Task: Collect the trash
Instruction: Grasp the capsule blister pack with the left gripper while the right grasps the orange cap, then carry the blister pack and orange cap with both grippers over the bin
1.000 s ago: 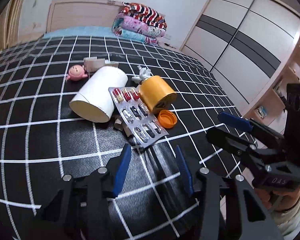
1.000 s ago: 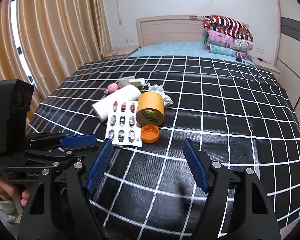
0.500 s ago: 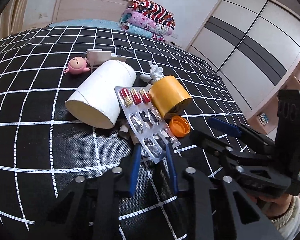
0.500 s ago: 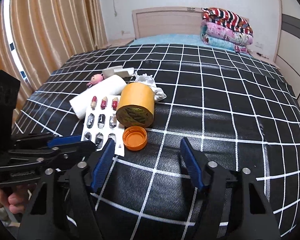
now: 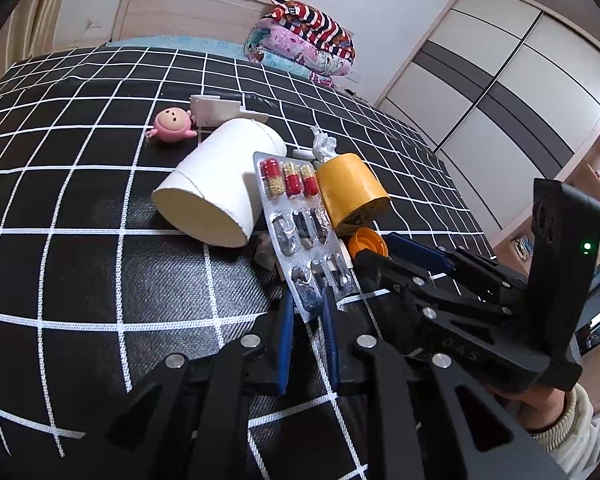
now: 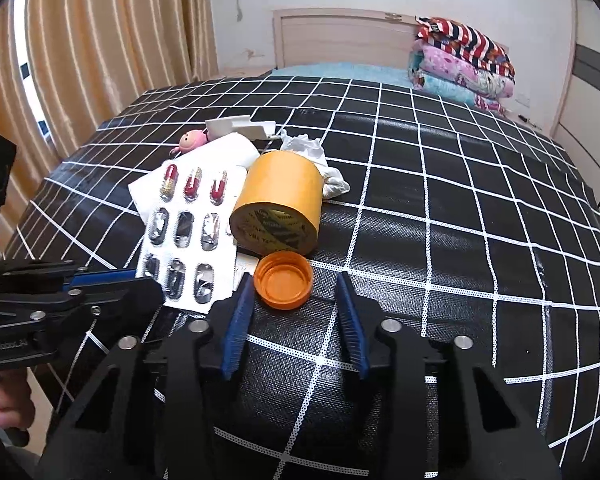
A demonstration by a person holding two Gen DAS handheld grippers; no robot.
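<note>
A silver blister pack point(image 5: 300, 228) with three red-yellow capsules lies on the black checked bedspread point(image 5: 80, 264), also in the right wrist view point(image 6: 186, 236). My left gripper point(image 5: 306, 300) has its jaws narrowed around the pack's near corner. An orange bottle cap point(image 6: 283, 279) lies open side up just in front of my right gripper point(image 6: 296, 284), which is open with its fingers either side of the cap. The cap also shows in the left wrist view point(image 5: 367, 242). A yellow tape roll point(image 6: 278, 204) and a crumpled white tissue point(image 6: 320, 160) lie behind the cap.
A white paper roll point(image 5: 220, 188) lies left of the pack. A pink toy point(image 5: 172, 124) and a white plastic piece point(image 5: 216, 110) sit behind it. Folded blankets point(image 6: 464, 60) are stacked at the headboard. A wardrobe point(image 5: 500, 80) stands at the right, curtains point(image 6: 100, 52) at the left.
Both grippers have moved forward toward the pile. The left jaws have narrowed around the blister pack's corner. The right jaws have closed in a little and now flank the orange cap.
</note>
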